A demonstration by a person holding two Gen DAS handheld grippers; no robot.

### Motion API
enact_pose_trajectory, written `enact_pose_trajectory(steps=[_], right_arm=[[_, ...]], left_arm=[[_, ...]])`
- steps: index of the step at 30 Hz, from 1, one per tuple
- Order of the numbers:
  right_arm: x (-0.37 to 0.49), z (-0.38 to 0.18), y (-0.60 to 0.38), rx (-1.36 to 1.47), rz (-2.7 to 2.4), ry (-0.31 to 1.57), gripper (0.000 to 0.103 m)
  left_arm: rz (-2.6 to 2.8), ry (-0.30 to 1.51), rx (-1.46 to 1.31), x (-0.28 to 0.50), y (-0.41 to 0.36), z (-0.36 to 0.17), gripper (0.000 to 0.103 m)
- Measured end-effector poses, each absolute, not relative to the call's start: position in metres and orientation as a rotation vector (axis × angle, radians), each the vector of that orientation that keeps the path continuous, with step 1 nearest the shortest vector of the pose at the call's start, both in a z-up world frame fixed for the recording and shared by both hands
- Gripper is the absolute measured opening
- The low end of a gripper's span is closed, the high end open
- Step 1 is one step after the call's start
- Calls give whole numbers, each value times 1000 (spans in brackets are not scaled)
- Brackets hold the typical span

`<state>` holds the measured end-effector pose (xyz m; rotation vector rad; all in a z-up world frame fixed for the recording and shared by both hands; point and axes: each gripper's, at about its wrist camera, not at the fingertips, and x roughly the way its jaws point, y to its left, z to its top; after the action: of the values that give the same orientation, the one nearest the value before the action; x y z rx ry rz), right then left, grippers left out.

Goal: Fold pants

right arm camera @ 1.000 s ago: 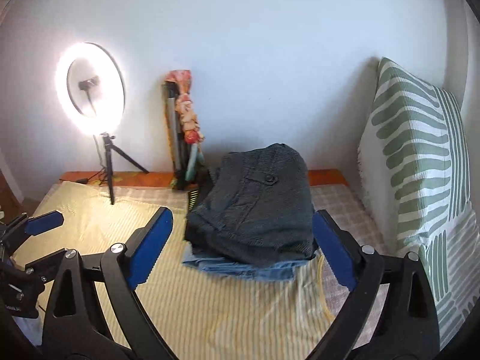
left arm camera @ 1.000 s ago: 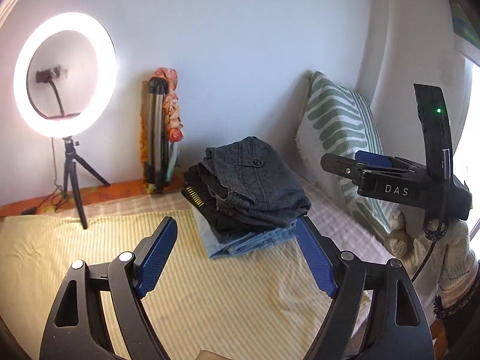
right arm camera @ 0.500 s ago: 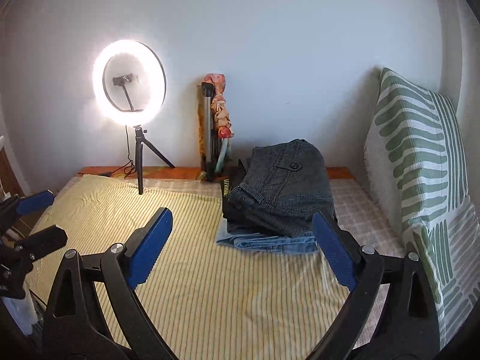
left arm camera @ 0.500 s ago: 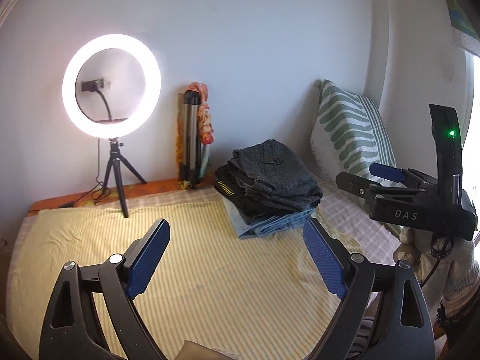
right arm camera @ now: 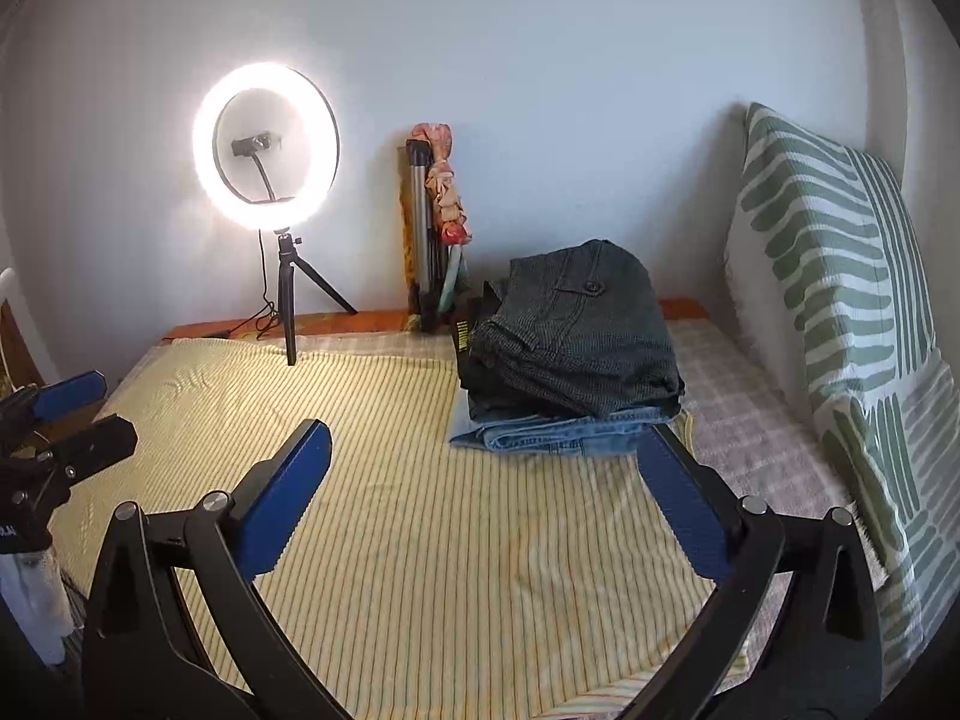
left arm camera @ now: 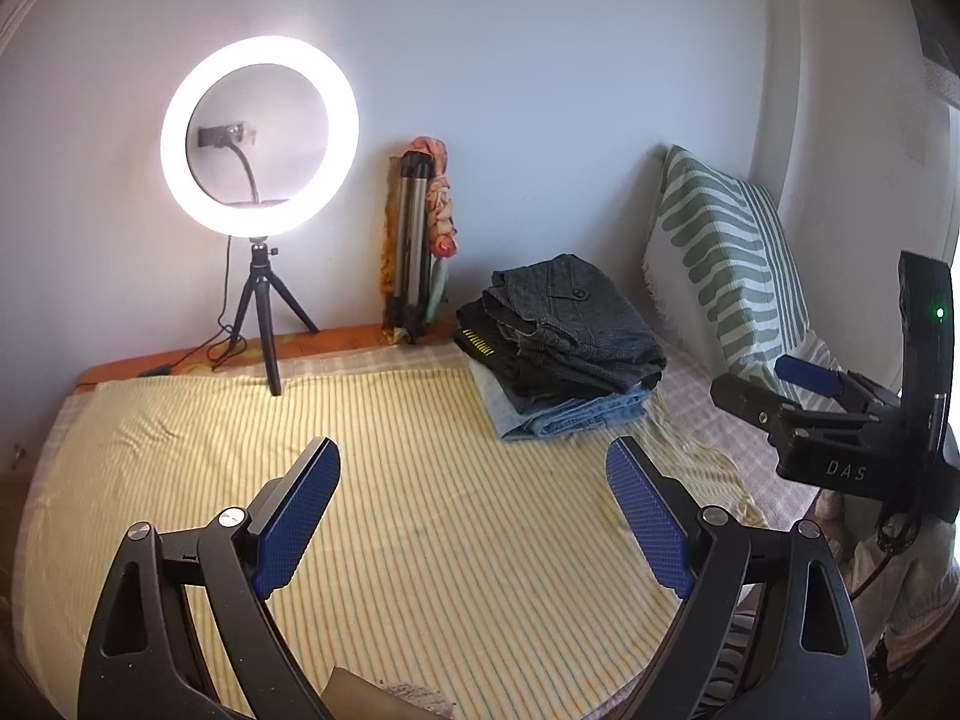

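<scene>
A yellow striped blanket (left arm camera: pixel 420 510) covers the bed; folded pants (right arm camera: pixel 576 354) sit stacked at its far right side beside a green pillow (right arm camera: pixel 840 300). The left gripper (left arm camera: pixel 474 510) and right gripper (right arm camera: pixel 480 492) hover spread wide, holding nothing.

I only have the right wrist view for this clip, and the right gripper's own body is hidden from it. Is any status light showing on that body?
Observer: Yes. In the left wrist view the right gripper carries an upright black module, and a green light on it is lit.
Operator: Any marking on the body?
Observer: White DAS lettering is on its side.
Operator: And the hand holding it?
Observer: The hand below it appears to wear a pale glove.
</scene>
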<state>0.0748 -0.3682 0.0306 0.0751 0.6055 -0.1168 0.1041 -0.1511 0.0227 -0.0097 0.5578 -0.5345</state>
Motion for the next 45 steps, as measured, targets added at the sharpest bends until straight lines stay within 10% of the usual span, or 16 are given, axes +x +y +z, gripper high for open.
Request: enact_pose_trajectory(steps=[45], right_arm=[[75,21,-358,77,-110,620,103]], left_arm=[[-541,532,-9,94,-147,27,91]])
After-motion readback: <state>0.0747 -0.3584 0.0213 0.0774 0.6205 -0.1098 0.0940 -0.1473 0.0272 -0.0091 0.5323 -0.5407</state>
